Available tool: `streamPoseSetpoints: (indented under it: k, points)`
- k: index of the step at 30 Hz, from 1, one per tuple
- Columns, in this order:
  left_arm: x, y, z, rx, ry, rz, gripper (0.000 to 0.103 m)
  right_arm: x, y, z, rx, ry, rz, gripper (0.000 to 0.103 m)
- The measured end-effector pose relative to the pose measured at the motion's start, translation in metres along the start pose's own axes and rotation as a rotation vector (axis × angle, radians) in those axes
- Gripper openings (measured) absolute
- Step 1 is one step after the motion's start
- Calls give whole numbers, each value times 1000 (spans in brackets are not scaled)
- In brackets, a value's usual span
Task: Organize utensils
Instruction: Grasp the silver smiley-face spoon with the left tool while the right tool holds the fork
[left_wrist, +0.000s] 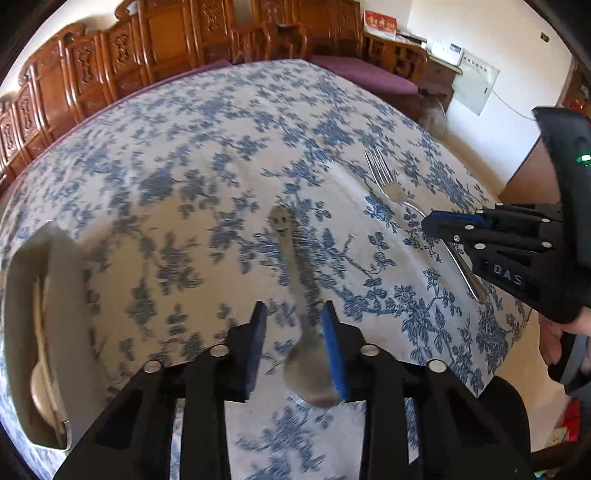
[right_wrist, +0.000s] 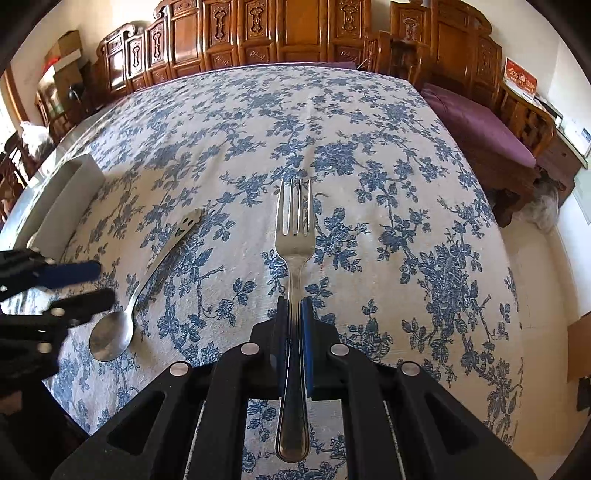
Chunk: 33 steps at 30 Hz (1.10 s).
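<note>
A steel spoon (left_wrist: 295, 280) with a smiley face on its handle lies on the blue floral tablecloth (left_wrist: 207, 162), bowl toward me. My left gripper (left_wrist: 293, 317) is open, its fingers either side of the spoon's neck above the bowl. The spoon also shows in the right wrist view (right_wrist: 136, 295), with the left gripper (right_wrist: 88, 284) beside its bowl. My right gripper (right_wrist: 294, 317) is shut on a steel fork (right_wrist: 294, 236) by the handle, tines pointing away. In the left wrist view the fork (left_wrist: 384, 181) sticks out of the right gripper (left_wrist: 430, 223).
A white utensil tray (left_wrist: 22, 302) sits at the table's left, holding a pale wooden spoon (left_wrist: 42, 384); it also shows in the right wrist view (right_wrist: 62, 199). Carved wooden chairs (right_wrist: 258, 33) and a purple-cushioned bench (right_wrist: 476, 122) ring the table. The table's right edge drops to the floor.
</note>
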<state>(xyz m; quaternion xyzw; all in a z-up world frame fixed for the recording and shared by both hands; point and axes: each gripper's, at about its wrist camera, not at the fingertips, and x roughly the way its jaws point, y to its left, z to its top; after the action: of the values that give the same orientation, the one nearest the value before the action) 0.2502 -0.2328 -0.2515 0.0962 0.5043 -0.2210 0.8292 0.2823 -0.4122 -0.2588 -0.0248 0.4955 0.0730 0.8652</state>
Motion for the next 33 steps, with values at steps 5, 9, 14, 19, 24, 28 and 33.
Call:
streamPoseSetpoints:
  k: [5, 9, 14, 19, 24, 28, 33]
  points:
    - [20, -7, 5, 8, 66, 17, 16, 0, 0, 0, 8, -5, 4, 9]
    - [27, -4, 6, -6, 91, 25, 16, -2, -1, 1, 15, -13, 10, 9]
    - [28, -7, 7, 14, 95, 51, 7, -3, 1, 2, 14, -15, 13, 9]
    - [26, -7, 5, 71, 98, 67, 5, -3, 5, 1, 5, -16, 17, 9]
    - [9, 5, 3, 75, 57, 86, 5, -6, 14, 1, -15, -21, 26, 9]
    - [-8, 19, 5, 57, 26, 93, 5, -11, 26, 2, -43, -31, 39, 9]
    - [-30, 38, 6, 26, -10, 104, 5, -18, 45, 4, -83, -44, 62, 9]
